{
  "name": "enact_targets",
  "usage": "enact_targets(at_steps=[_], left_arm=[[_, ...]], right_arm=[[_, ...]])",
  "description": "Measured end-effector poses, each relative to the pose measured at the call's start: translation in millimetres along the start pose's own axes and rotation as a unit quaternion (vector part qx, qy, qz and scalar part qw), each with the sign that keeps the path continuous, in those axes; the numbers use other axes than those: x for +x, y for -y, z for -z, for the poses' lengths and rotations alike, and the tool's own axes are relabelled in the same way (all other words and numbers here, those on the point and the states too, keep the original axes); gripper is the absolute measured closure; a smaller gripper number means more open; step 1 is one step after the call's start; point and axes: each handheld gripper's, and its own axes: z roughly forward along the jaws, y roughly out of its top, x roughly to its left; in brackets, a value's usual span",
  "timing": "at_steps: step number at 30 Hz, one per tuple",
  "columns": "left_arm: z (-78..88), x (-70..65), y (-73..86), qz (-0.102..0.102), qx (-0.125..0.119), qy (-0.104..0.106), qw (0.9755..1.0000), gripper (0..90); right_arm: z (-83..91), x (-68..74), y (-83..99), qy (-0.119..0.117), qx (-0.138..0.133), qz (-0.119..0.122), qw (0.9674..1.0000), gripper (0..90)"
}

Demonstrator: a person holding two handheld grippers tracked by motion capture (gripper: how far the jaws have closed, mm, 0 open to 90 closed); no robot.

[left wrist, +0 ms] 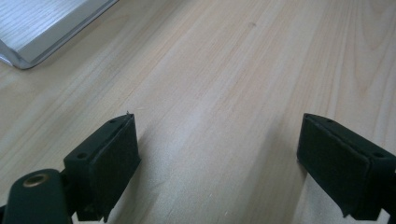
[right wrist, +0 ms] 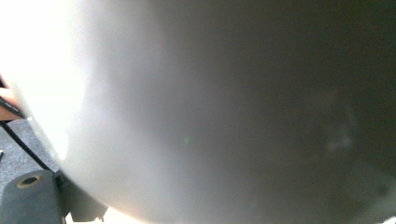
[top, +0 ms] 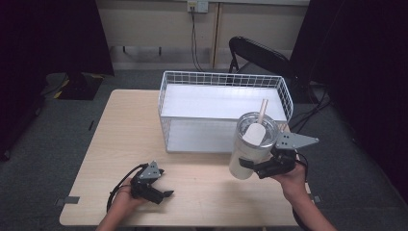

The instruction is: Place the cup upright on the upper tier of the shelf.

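The right gripper [top: 262,166] clamps the side of a tall white metal tumbler [top: 250,151], and the tumbler hangs clear of the light wooden table [top: 120,139], lifted above its right front part, just in front of the white wire basket [top: 223,79]. The grip sits low on the tumbler's wall, probably so that the open mouth stays upward and the utensil inside does not tip out. That utensil, a white spatula with a pale wooden handle [top: 257,127], leans against the rim with its handle pointing up and back toward the basket. In the right gripper view the pale curved wall of the tumbler [right wrist: 196,112] lies so close to the lens that it blurs, which fits a firm side hold, though the pads themselves are hard to make out there.

The left gripper [top: 163,192] rests low near the front edge of the table, left of centre, its jaws spread wide with nothing between them; it seems parked out of the way. The left gripper view shows bare wood between its two black pads [left wrist: 114,158] and, at the upper left, a corner of the basket's white floor [left wrist: 42,28].

Counted: one tumbler, one spatula, one basket, one table, two grippers. A dark folding chair [top: 260,53] stands behind the basket.
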Motion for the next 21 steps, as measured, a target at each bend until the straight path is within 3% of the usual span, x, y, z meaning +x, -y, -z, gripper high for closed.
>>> enact_targets(at_steps=[11, 21], left_arm=[[0.0, 0.0, 0.0, 0.0, 0.0, 0.0, 1.0, 12.1], [0.0, 0.0, 0.0, 0.0, 0.0, 0.0, 1.0, 12.1]], right_arm=[[-2.9, -10.0, -27.2, -0.006, 0.003, -0.007, 1.0, 9.9], [-9.6, -15.4, -52.8, -0.005, 0.014, 0.001, 0.9999, 9.9]])
